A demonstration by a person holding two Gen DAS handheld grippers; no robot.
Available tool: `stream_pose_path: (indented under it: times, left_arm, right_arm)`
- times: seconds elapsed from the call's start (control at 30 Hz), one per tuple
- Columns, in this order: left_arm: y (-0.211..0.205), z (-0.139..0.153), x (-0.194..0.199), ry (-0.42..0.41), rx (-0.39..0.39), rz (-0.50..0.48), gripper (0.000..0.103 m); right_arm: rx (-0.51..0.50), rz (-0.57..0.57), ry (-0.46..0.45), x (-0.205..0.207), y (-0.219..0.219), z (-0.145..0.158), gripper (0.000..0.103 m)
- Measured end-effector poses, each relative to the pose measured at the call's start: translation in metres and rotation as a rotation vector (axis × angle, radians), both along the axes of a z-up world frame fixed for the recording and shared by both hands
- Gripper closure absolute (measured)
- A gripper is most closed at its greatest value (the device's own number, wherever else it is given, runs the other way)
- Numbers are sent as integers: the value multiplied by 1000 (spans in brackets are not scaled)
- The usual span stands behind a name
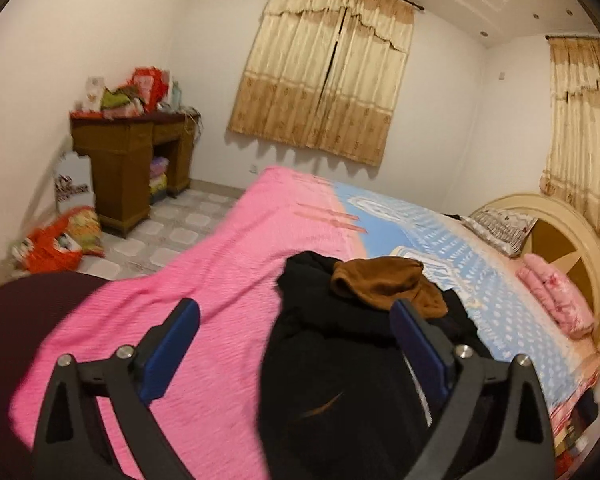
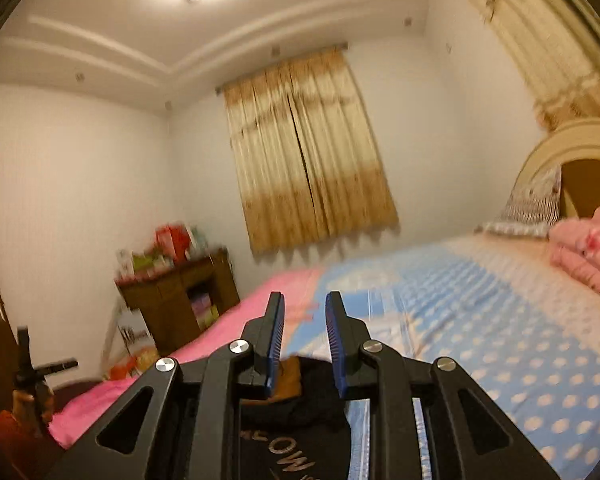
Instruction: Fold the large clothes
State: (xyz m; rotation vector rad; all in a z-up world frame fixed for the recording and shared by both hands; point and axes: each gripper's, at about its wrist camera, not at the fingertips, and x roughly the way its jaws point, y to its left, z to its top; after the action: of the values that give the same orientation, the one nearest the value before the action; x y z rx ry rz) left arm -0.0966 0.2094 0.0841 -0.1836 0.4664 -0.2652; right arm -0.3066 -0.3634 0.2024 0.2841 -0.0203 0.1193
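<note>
L tool (image 1: 296, 320) wide, empty; R tool (image 2: 305, 312) narrow, empty. Black garment (image 1: 340, 380) bunched, long axis running away from L cam.

A cluttered wooden desk (image 1: 130, 160) stands in the corner left of drawn beige curtains (image 1: 324, 68).

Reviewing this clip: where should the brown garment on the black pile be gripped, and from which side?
Probably the brown garment by its loose raised edge nearest the left gripper, coming from above: it lies crumpled atop the black clothing.
</note>
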Motion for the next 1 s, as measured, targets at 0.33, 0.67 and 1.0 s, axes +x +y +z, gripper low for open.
stream_pose_path:
  times: [0.33, 0.67, 1.0]
  left_arm:
    - [-16, -63, -38, 100, 73, -91, 0]
    - [-48, -158, -34, 321, 106, -179, 5]
    - [4, -87, -92, 120, 206, -205, 6]
  right_arm:
    - [269, 368, -23, -64, 2, -44, 11]
    - [247, 199, 502, -3, 29, -193, 11]
    - [142, 95, 544, 18, 42, -204, 11]
